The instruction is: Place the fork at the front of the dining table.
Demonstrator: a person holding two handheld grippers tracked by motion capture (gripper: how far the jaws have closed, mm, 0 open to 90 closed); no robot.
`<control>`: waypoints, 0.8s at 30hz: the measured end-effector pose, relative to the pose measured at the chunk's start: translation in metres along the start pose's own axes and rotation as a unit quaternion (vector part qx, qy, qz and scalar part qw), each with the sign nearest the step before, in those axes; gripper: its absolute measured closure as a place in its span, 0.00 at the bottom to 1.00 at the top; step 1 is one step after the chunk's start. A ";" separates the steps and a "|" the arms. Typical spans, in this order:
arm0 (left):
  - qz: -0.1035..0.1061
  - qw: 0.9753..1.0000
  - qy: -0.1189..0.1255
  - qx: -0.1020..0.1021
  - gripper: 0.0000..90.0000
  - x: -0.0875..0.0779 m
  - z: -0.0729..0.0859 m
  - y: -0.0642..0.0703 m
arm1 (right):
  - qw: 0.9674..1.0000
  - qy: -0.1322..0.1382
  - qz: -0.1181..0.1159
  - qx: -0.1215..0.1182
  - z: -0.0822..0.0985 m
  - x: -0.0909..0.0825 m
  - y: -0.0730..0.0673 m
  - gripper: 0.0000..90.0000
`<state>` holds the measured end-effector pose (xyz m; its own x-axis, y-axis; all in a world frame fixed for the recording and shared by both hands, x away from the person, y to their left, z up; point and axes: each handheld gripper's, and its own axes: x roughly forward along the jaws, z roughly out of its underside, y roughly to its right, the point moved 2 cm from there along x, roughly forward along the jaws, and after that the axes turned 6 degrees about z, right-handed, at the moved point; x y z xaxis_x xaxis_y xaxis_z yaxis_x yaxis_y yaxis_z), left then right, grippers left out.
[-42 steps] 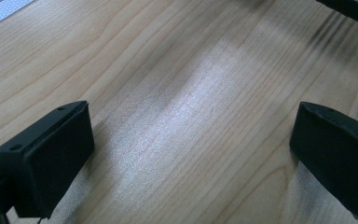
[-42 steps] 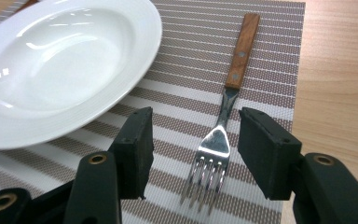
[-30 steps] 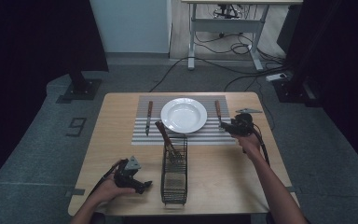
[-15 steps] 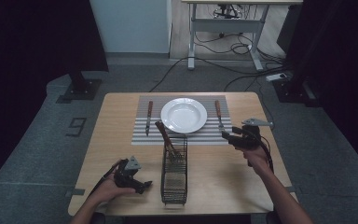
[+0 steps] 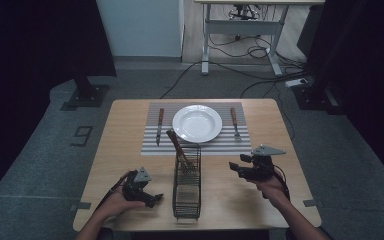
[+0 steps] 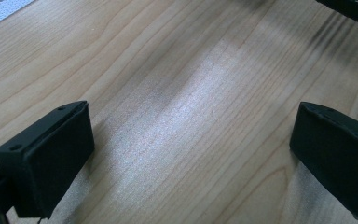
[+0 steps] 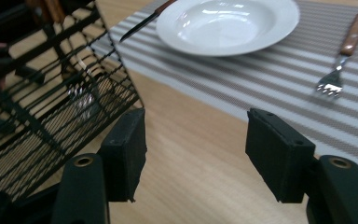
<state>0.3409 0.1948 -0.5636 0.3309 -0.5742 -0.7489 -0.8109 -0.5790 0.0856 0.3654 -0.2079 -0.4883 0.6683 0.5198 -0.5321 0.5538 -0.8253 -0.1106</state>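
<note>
A white plate [image 5: 197,123] sits on a striped placemat [image 5: 150,146], with a knife [image 5: 160,125] to its left and a wooden-handled fork [image 5: 235,122] to its right. A black wire basket [image 5: 187,190] stands in front of the mat and holds a wooden-handled utensil [image 5: 176,145] that leans out. My left gripper [image 5: 152,198] rests low at the table's front, left of the basket, open over bare wood [image 6: 182,112]. My right gripper [image 5: 236,169] is open to the right of the basket, empty. Its view shows the plate [image 7: 228,23], fork [image 7: 341,60] and basket [image 7: 51,98].
The wooden table [image 5: 125,130] stands on a grey floor. Cables and a desk frame [image 5: 240,30] lie beyond the far edge. Dark curtains hang at both sides. Bare table shows at the right of the placemat.
My right gripper has pulled back from beside the fork toward the table's front and now sits right of the basket. The left gripper has stayed put.
</note>
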 end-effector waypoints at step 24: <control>-0.001 1.000 0.001 -0.001 0.00 0.000 0.000 0.000 | 0.999 -0.036 0.018 -0.017 0.023 0.017 -0.001 0.40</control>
<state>0.3405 0.1948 -0.5637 0.3334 -0.5734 -0.7484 -0.8090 -0.5816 0.0852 0.3645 -0.2034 -0.5163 0.6520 0.4712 -0.5940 0.5466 -0.8351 -0.0625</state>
